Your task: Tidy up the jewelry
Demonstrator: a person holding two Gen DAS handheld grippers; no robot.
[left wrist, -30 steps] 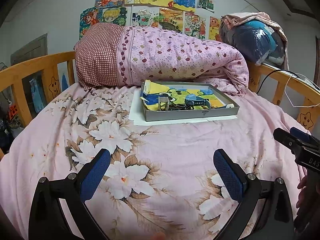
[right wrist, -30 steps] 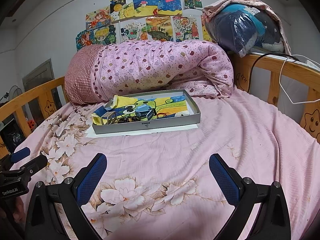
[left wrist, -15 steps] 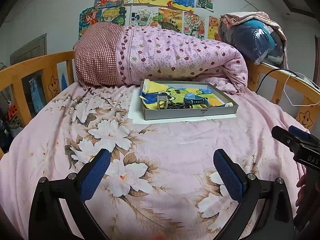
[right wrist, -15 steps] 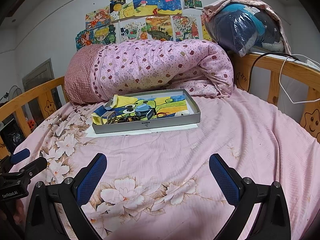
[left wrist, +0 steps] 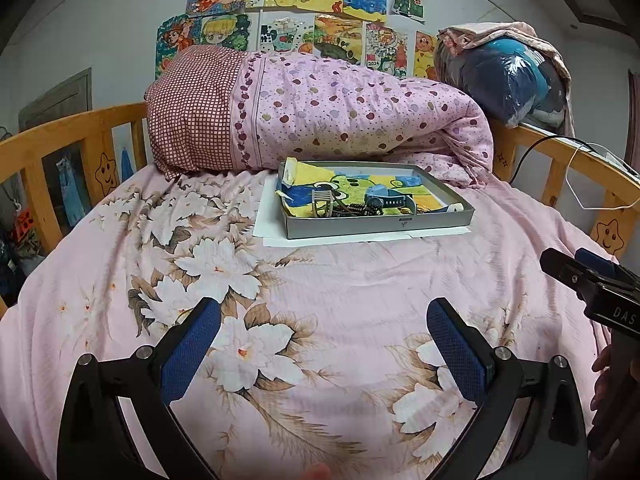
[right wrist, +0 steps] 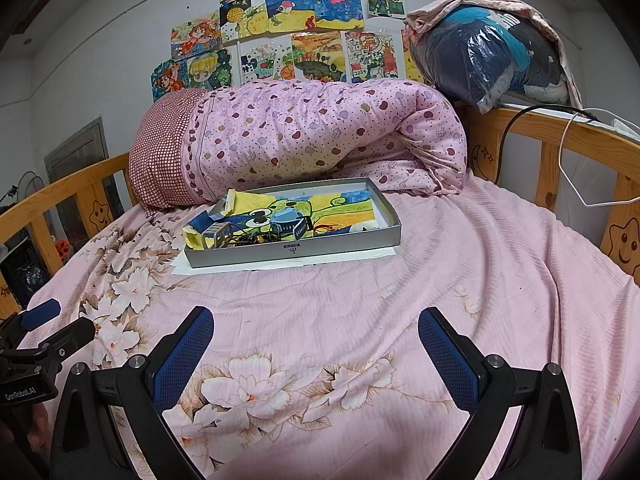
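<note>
**Both grippers spread above the bed, jewelry waiting in the grey tray**

The left gripper (left wrist: 323,338) hovers over the flowered pink bedsheet (left wrist: 344,280) with its blue-padded fingers (left wrist: 191,350) spread wide and nothing between them. The right gripper (right wrist: 316,346) is in the same posture, its fingers (right wrist: 448,354) far apart and empty, low over the sheet. Each tool shows at the edge of the other's view: the right gripper's black body at the right edge of the left wrist view, the left one at the lower left of the right wrist view.

Well ahead of both grippers, a shallow grey tray (left wrist: 380,228) sits on a white sheet of paper (left wrist: 269,224) near the head of the bed. The tray is lined with a bright yellow, blue and green cartoon drawing (right wrist: 320,208). The jewelry lies toward the tray's front wall: a metal-link bracelet (left wrist: 322,200) at the left, a tangle of dark chains or beads (left wrist: 352,210) beside it (too small to sort piece from piece), and a blue watch (left wrist: 386,199) to the right of that.

Just behind the tray lies a rolled pink dotted quilt (left wrist: 352,120), with a checked pillow (left wrist: 192,120) at its left end. Wooden bed rails (right wrist: 560,136) run along both sides, and children's drawings (right wrist: 288,32) cover the wall.
</note>
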